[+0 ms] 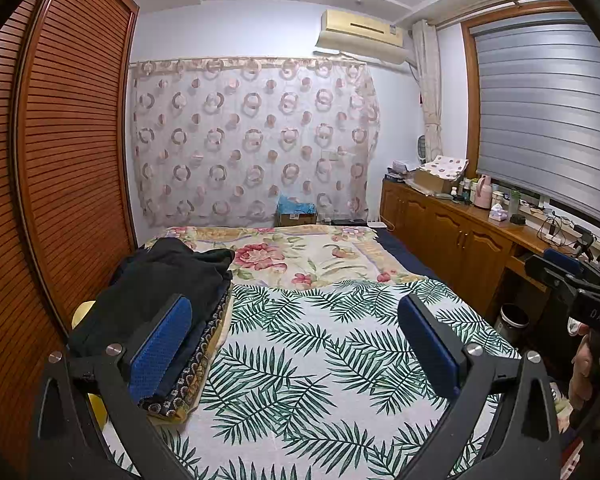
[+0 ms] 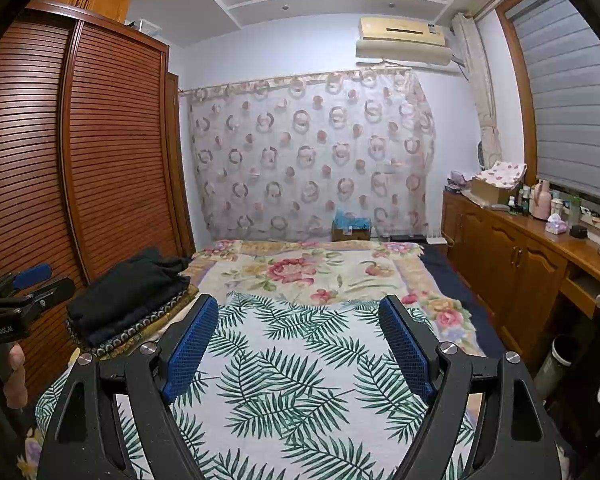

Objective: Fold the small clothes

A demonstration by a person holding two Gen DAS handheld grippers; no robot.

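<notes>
Cardboard box [image 2: 351, 233] behind bed [image 2: 300, 360] holds blue stuff.

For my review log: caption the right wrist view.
Open right gripper above leaf-print sheet; folded dark clothes stacked left.

Bedroom w/ pale walls, stepped white ceiling. Louvred wooden wardrobe [image 2: 100, 152] on left. Circle-print sheer curtain [image 1: 252, 140] across far wall, AC unit [image 1: 362, 34] above it. Low wooden cabinets [image 2: 512, 256] along right side, cluttered top, under window w/ grey zebra blind [image 1: 540, 120] down.
</notes>
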